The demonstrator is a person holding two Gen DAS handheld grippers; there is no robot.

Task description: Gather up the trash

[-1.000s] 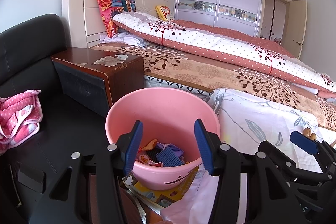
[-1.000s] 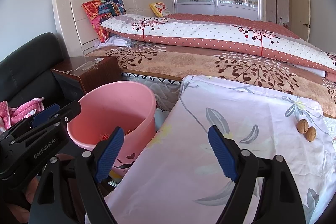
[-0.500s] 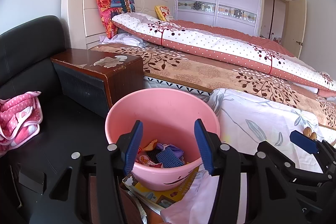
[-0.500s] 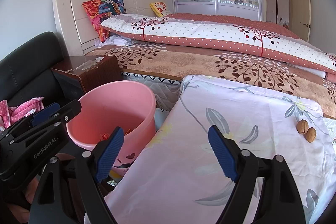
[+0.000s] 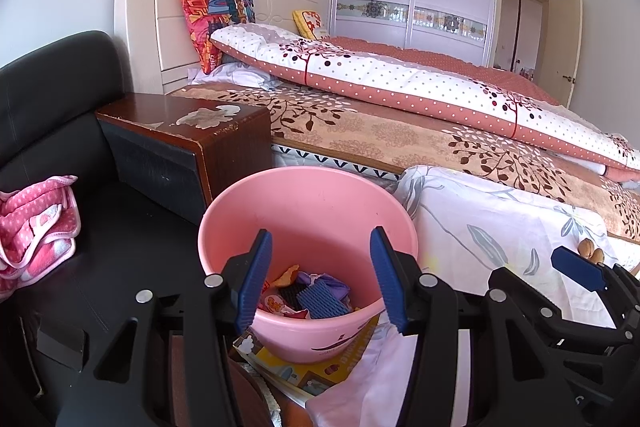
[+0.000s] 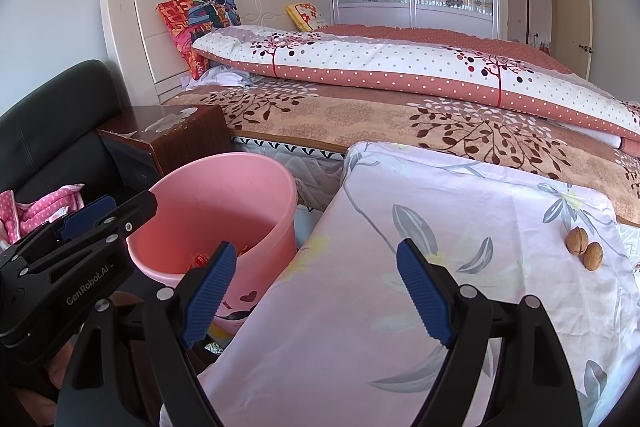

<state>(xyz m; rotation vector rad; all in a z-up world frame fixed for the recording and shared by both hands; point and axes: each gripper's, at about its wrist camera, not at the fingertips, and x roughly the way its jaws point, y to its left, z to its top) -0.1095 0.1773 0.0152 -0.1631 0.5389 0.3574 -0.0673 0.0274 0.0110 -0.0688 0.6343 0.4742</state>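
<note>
Left wrist view: the left gripper [image 5: 318, 277] is hovering w/ fingers spread wide and holding nothing, looking down into the pink bucket [image 5: 308, 203]. Wrappers and other scraps [image 5: 308, 295] are already lying at the bucket's bottom; their exact makeup is hard to tell at this angle, though they are probably snack packets. The bucket is standing on a picture book [image 5: 296, 367], between the dark nightstand [image 5: 188, 143] and the floral-sheeted surface [image 5: 500, 227].

Right wrist view: the right gripper [image 6: 320, 295] is likewise hanging w/ fingers wide apart and empty, pointing over the floral sheet [image 6: 360, 307]. Two walnuts [image 6: 584, 247] are sitting touching each other near the sheet's far right edge, well apart from the bucket [image 6: 224, 187]. The left gripper's body [image 6: 72, 259] is showing at lower left, beside the bucket rim.

Step in hand, as judged: a pause between pickups, w/ both tools free and some trash already binned. The walnuts appear to be the only loose items left on the sheet, so they are the likely next target, assuming they count as trash.

Next move, as judged: the right gripper is the nearer tool; it needs to reach fwd and rightward, straddle one nut, and close gently, since a round hard shell may squirt out from between the pads. Taking the nuts one at a time seems safer than grabbing the pair.
</note>
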